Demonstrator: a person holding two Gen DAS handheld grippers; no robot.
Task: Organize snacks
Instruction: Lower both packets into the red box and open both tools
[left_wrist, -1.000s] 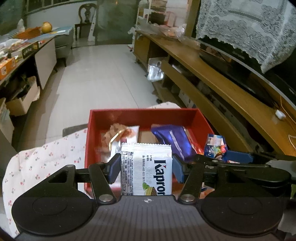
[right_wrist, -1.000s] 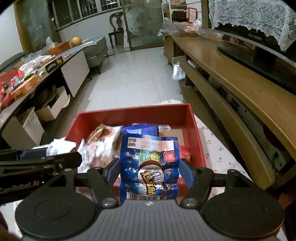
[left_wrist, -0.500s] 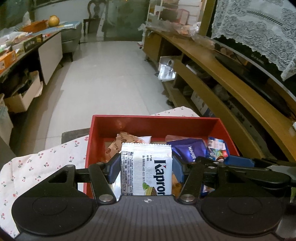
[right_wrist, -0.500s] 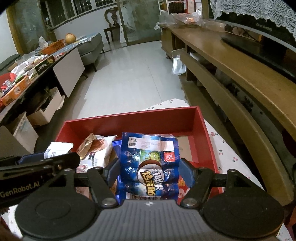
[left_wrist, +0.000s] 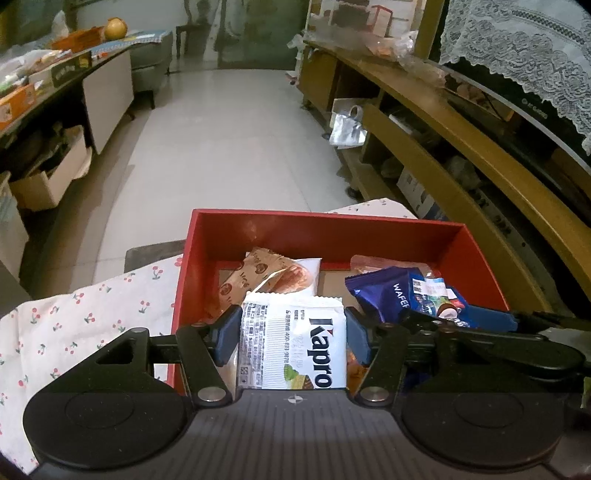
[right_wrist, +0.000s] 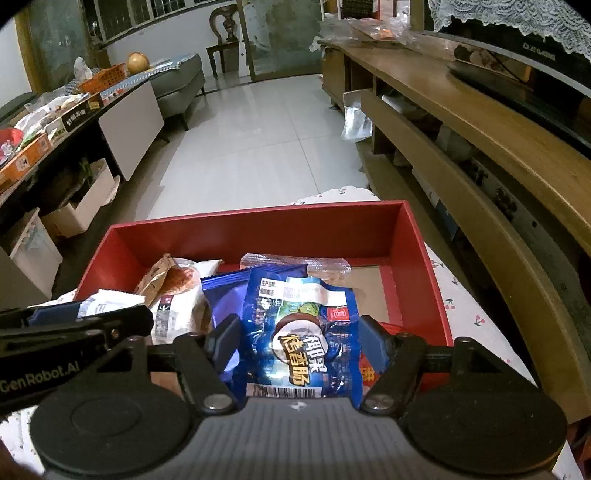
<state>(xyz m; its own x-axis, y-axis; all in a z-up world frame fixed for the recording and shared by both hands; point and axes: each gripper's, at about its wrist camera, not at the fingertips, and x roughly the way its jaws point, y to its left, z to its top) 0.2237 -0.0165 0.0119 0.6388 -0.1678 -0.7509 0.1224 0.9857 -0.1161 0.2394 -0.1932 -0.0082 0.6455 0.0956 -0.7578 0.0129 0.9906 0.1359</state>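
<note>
Now the left gripper (left_wrist: 291, 332) is opening around the white Kapro packet (left_wrist: 293, 345).

I read "Kapro" on the white packet (left_wrist: 293, 345), "WAFER" on the purple wrapper (left_wrist: 384, 291), and "GenRobot.AI" along the left gripper's arm (right_wrist: 40, 373); the blue packet's (right_wrist: 301, 332) Chinese characters I cannot make out.

My room is dimly lit, with a soft sheen on the pale floor tiles (left_wrist: 236, 147) and deep shadow under the side furniture. Both my fisheye views bend the wooden shelves (right_wrist: 480, 155) into curves and darken at the corners. Nearby wrappers read sharp; far clutter goes soft and grainy.
</note>
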